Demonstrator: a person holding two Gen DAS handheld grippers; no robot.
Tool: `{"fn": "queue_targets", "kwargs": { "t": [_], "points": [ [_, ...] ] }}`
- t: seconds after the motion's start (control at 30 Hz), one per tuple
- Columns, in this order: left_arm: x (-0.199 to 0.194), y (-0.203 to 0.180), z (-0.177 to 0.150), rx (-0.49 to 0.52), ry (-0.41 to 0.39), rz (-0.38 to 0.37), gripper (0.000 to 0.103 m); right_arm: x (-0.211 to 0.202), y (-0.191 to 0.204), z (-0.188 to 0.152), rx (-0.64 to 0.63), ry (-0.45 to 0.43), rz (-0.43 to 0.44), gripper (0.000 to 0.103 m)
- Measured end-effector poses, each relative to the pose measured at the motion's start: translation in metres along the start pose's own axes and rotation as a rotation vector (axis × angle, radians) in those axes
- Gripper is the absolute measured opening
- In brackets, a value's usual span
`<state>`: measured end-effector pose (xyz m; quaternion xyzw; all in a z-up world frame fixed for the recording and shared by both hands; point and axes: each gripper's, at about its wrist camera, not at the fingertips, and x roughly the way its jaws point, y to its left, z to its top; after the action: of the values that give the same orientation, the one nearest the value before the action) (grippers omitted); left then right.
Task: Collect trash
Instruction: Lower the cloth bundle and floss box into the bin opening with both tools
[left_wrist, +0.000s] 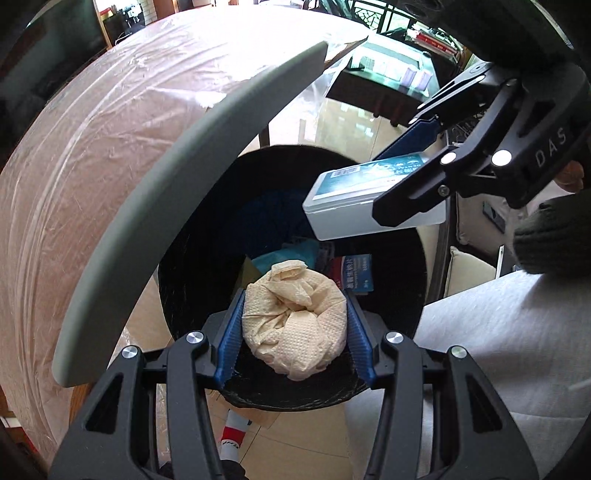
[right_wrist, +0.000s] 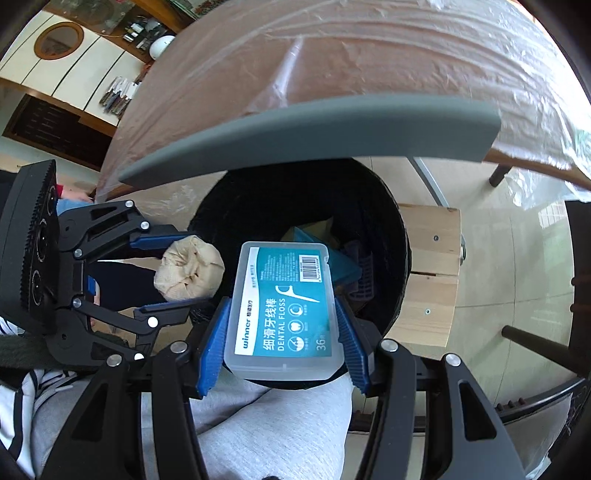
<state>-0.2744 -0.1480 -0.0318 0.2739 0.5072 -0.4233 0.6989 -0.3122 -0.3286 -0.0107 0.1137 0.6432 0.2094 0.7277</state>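
A crumpled beige paper towel ball (left_wrist: 295, 321) sits between the blue pads of my left gripper (left_wrist: 294, 325), which is shut on it right over the near rim of a round black trash bin (left_wrist: 192, 266). My right gripper (right_wrist: 282, 325) is shut on a clear dental floss box with a teal label (right_wrist: 282, 306), held above the same bin (right_wrist: 399, 236). In the left wrist view that box (left_wrist: 369, 195) and the right gripper (left_wrist: 406, 173) hang over the bin's far right side. In the right wrist view the left gripper (right_wrist: 173, 267) holds the paper ball (right_wrist: 190, 267) at the bin's left edge. Blue and teal trash lies inside.
A grey curved chair back (left_wrist: 177, 177) arches over the bin. Behind it stands a table under clear plastic sheeting (left_wrist: 110, 110). The bin rests on a wooden chair seat (right_wrist: 432, 258). A person's grey-trousered leg (right_wrist: 266, 424) is close in front, and pale floor tiles (right_wrist: 517, 258) lie to the right.
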Motion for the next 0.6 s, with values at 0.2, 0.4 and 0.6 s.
{"fn": "queue_targets", "kwargs": {
  "t": [0.2, 0.4, 0.6],
  "points": [
    [0.012, 0.003, -0.001, 0.006, 0.030, 0.010, 0.051, 0.007, -0.001, 0.001, 0.021, 0.016, -0.002, 0.054],
    [0.029, 0.003, 0.002, 0.018, 0.058, 0.021, 0.051, 0.014, -0.004, 0.003, 0.031, 0.030, -0.012, 0.054],
    [0.041, 0.001, 0.004, 0.023, 0.083, 0.031, 0.052, 0.021, -0.008, 0.003, 0.049, 0.045, -0.026, 0.054]
  ]
}}
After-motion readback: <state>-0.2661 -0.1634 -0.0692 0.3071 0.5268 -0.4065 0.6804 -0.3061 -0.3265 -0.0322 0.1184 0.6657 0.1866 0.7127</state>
